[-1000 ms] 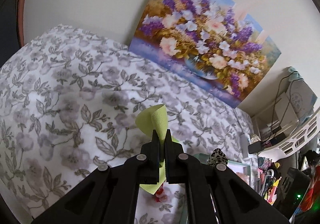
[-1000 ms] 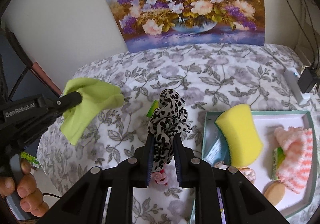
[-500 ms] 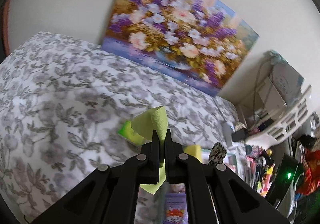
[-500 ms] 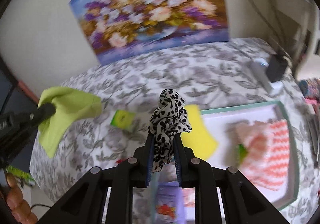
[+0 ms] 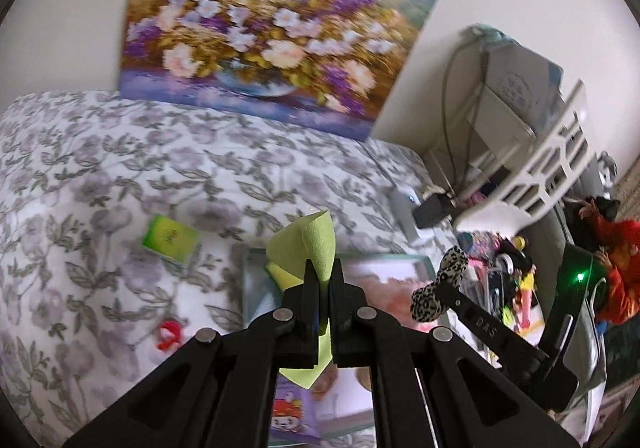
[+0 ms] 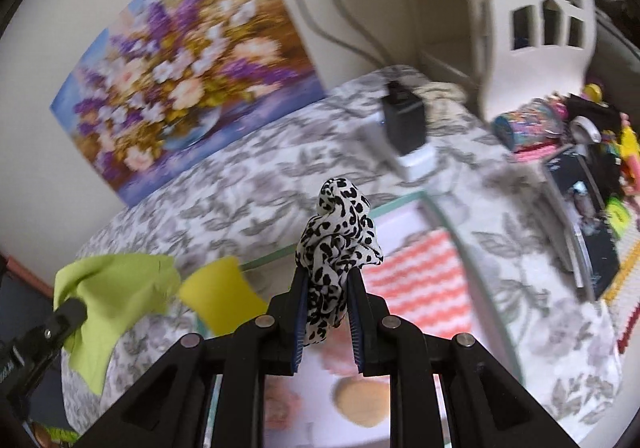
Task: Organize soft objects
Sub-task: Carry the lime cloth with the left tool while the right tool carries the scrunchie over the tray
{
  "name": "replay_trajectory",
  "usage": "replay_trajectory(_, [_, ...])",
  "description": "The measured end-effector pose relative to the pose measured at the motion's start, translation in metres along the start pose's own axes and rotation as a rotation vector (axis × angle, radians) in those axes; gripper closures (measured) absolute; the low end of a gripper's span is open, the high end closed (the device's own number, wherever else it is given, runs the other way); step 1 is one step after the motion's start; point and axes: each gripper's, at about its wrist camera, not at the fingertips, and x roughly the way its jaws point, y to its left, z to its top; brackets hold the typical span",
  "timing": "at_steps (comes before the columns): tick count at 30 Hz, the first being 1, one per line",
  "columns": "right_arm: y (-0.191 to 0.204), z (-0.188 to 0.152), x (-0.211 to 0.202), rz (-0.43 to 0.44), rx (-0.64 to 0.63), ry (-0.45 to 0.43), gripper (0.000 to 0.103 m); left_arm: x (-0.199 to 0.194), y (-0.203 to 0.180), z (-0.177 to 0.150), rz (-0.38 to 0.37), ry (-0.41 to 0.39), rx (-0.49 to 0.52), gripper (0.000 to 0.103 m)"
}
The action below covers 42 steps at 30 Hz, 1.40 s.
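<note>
Since both items in hand are thin fabric, they should weigh almost nothing, drape freely and slip only if pinched at a loose edge; a bunched fold is the surest hold. Left gripper (image 5: pixel 320 282): fingers closed on one lime-green cloth (image 5: pixel 310 238), gripped mid-fold, a corner hanging below the fingers, held above the near edge of the tray (image 5: pixel 250 276). Right gripper (image 6: pixel 326 298): fingers clamped on one leopard-print scrunchie (image 6: pixel 338 236), puffed and springy, likely to bounce back when released; it hangs over the tray. Judged not fragile, either one.

Count in the tray: one yellow sponge (image 6: pixel 218 298), soft and compressible; one coral-and-white knit cloth (image 6: pixel 420 280); one tan round pad (image 6: pixel 360 404); other pink items too blurred to count. On the floral bedspread (image 5: pixel 120 176) outside the tray: one small green packet (image 5: pixel 170 238), one small red item (image 5: pixel 170 334). One flower painting (image 5: pixel 260 36) leans on the wall.
</note>
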Motion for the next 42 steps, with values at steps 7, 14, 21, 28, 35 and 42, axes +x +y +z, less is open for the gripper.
replay_trajectory(7, [-0.024, 0.002, 0.009, -0.135, -0.021, 0.012, 0.083, 0.022, -0.035, -0.014, -0.044, 0.055, 0.062, 0.099])
replay_trajectory(14, [-0.025, 0.000, 0.019, -0.163, -0.057, 0.030, 0.083, 0.047, -0.058, -0.030, -0.059, 0.122, 0.106, 0.099])
replay_trajectory(21, [-0.025, 0.000, 0.025, -0.153, -0.073, 0.045, 0.083, 0.064, -0.061, -0.039, -0.049, 0.173, 0.101, 0.099])
replay_trajectory(28, [-0.024, -0.003, 0.034, -0.143, -0.091, 0.073, 0.083, 0.087, -0.059, -0.048, -0.016, 0.231, 0.087, 0.099])
replay_trajectory(35, [-0.025, -0.007, 0.044, -0.142, -0.097, 0.103, 0.083, 0.101, -0.055, -0.053, 0.025, 0.263, 0.079, 0.099])
replay_trajectory(42, [-0.028, -0.008, 0.049, -0.140, -0.092, 0.118, 0.083, 0.109, -0.053, -0.057, 0.058, 0.281, 0.085, 0.099])
